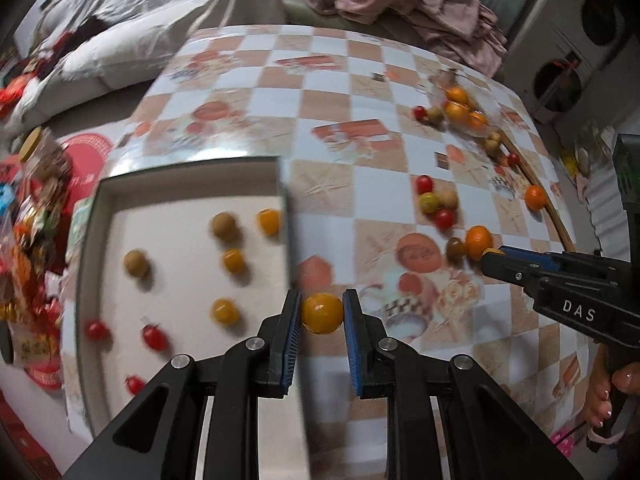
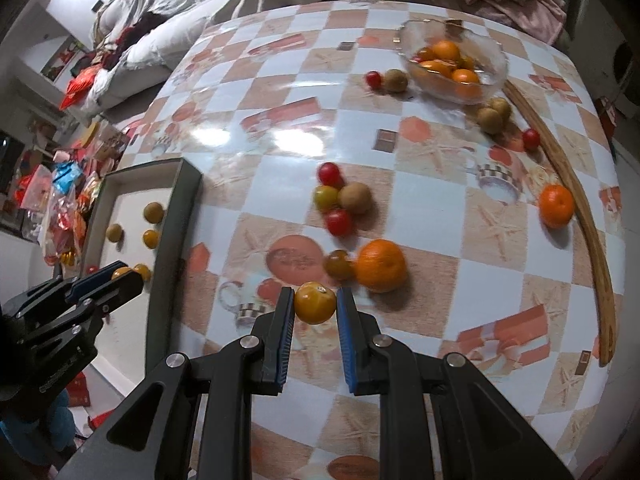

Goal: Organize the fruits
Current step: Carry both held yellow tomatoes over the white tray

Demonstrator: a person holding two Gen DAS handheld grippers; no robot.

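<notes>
My left gripper (image 1: 322, 314) is shut on a yellow tomato (image 1: 322, 313) above the right edge of the shallow box tray (image 1: 192, 170). The tray holds several yellow, brown and red small fruits. My right gripper (image 2: 315, 304) is shut on another yellow tomato (image 2: 315, 303) above the table, near an orange (image 2: 380, 266) and an olive-coloured tomato (image 2: 338, 265). The right gripper shows in the left wrist view (image 1: 494, 256), and the left gripper in the right wrist view (image 2: 120, 276).
A glass bowl (image 2: 494, 76) of oranges stands at the far right. Loose red tomatoes, brown fruits (image 2: 355, 197) and an orange (image 2: 556, 205) lie on the checked tablecloth. A curved wooden strip (image 2: 576, 188) runs along the right. Snack packets (image 1: 36, 216) sit left of the tray.
</notes>
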